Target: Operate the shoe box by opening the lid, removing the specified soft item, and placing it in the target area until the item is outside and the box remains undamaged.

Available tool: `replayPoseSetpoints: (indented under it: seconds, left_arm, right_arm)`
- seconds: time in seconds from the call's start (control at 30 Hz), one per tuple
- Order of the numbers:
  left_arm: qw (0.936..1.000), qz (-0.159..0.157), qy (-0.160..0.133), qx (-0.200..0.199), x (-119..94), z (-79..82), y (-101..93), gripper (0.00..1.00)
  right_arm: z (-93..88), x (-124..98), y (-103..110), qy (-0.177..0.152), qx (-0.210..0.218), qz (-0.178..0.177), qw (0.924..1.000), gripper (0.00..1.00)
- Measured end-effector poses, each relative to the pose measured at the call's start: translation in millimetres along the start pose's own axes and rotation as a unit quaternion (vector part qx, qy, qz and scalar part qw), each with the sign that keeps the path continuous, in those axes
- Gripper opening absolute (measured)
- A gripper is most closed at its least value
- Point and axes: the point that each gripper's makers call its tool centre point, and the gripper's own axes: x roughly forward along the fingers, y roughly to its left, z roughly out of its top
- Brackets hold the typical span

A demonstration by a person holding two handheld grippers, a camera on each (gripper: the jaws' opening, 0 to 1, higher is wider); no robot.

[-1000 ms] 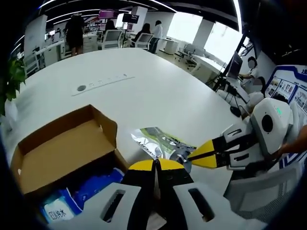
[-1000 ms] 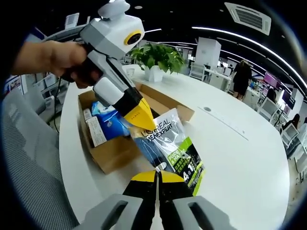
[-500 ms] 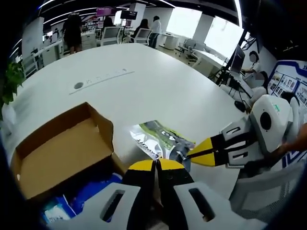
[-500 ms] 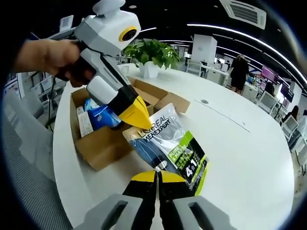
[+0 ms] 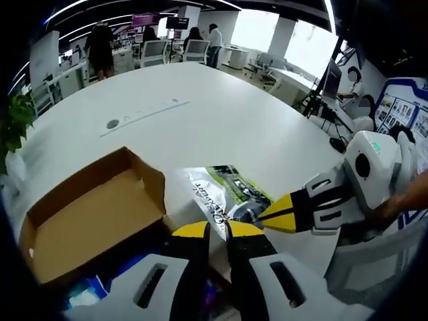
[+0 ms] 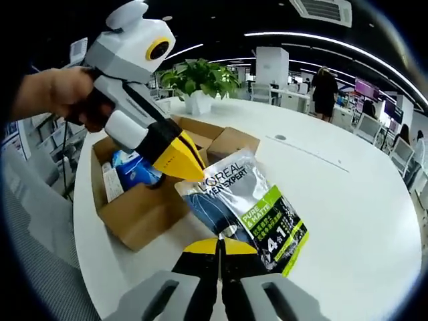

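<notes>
The open cardboard shoe box [image 5: 87,214] [image 6: 144,210] stands on the white table [image 5: 221,127] with its flaps up and blue tissue packs [image 6: 134,170] inside. A silver, blue and green L'Oreal pouch [image 5: 224,194] [image 6: 244,204] is outside the box, just beside it. My right gripper [image 6: 219,244] is shut on the pouch's near edge; in the left gripper view it comes in from the right [image 5: 264,215]. My left gripper [image 5: 218,231] has a narrow gap between its jaws, and its yellow tip [image 6: 190,167] sits at the pouch's top corner by the box.
A potted plant [image 6: 197,77] [image 5: 17,117] stands behind the box near the table's edge. A socket strip [image 5: 144,114] [image 6: 281,138] is set into the table's middle. A hand [image 6: 57,97] holds the left gripper. A grey mesh chair [image 6: 33,221] is at the table's edge.
My left gripper's jaws were pressed together and now stand slightly apart. The pouch has shifted a little further from the box, with the right gripper still shut on it.
</notes>
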Motion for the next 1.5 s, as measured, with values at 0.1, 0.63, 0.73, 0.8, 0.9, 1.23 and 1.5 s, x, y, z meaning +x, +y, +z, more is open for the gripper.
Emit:
replayPoseSetpoints:
  seconds: [0.1,0.63,0.73,0.8,0.9,1.23,1.5]
  left_arm:
    - [1.0,0.001,-0.008,-0.005,-7.2,3.5,1.1,0.11]
    - [0.9989,-0.01,-0.041,-0.017,-34.5,9.9,-2.4,0.14]
    - [0.9987,-0.012,-0.045,-0.019,-38.9,9.2,-2.8,0.14]
    - [0.9986,-0.012,-0.047,-0.019,-42.0,9.0,-1.4,0.14]
    - [0.9984,-0.01,-0.053,-0.019,-47.8,10.0,1.1,0.14]
    - [0.9969,-0.004,-0.076,-0.023,-70.7,12.5,10.0,0.17]
    - [0.9962,0.01,-0.082,-0.028,-86.8,1.5,24.1,0.2]
  right_arm:
    - [-2.0,1.8,-0.9,0.004,-0.001,0.0,1.0,0.0]
    - [-35.7,8.1,-2.1,0.05,-0.017,0.004,0.9986,0.0]
    - [-40.8,7.9,-1.8,0.056,-0.023,0.002,0.9982,0.0]
    - [-44.5,7.8,-1.5,0.063,-0.031,-0.001,0.9975,0.0]
    - [-45.8,5.8,-2.4,0.065,-0.038,-0.005,0.9972,0.0]
    - [-39.8,-10.7,-22.8,0.043,-0.026,-0.043,0.9978,0.3]
    - [-48.3,-18.5,-45.6,0.052,-0.008,-0.071,0.9961,0.43]
